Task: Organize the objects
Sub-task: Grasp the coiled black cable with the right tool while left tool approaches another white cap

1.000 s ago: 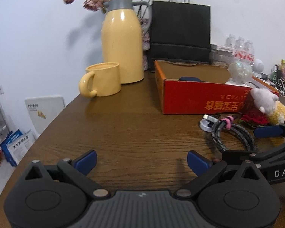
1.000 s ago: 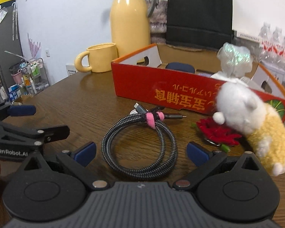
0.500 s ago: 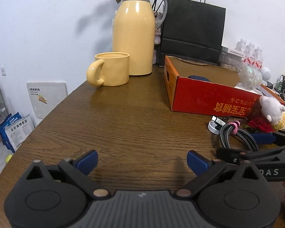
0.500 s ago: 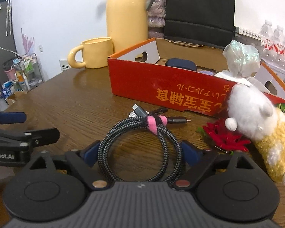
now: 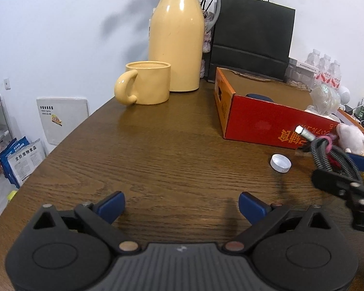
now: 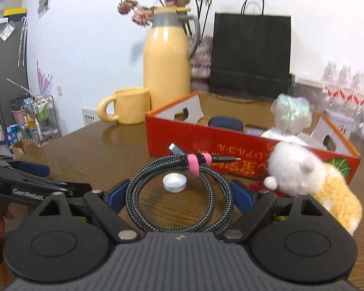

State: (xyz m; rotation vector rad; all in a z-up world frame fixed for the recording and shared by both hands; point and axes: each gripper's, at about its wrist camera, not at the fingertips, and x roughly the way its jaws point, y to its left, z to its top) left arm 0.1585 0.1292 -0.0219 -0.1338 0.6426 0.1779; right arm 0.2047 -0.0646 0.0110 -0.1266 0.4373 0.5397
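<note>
Right claw [image 6: 179,194] pinching a coiled braided cable [image 6: 179,189] raised above the wooden bench [image 5: 157,150], white bottle cap [image 6: 175,182] lying beneath the coil, red cardboard box [image 6: 230,150] just behind, left claw [image 5: 180,205] spread wide and empty

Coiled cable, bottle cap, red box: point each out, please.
Coiled cable [image 6: 182,194]: right wrist view, braided loop by the pink tie.
Bottle cap [image 6: 175,182]: right wrist view, its middle.
Red box [image 5: 262,125]: left wrist view, front wall.
</note>
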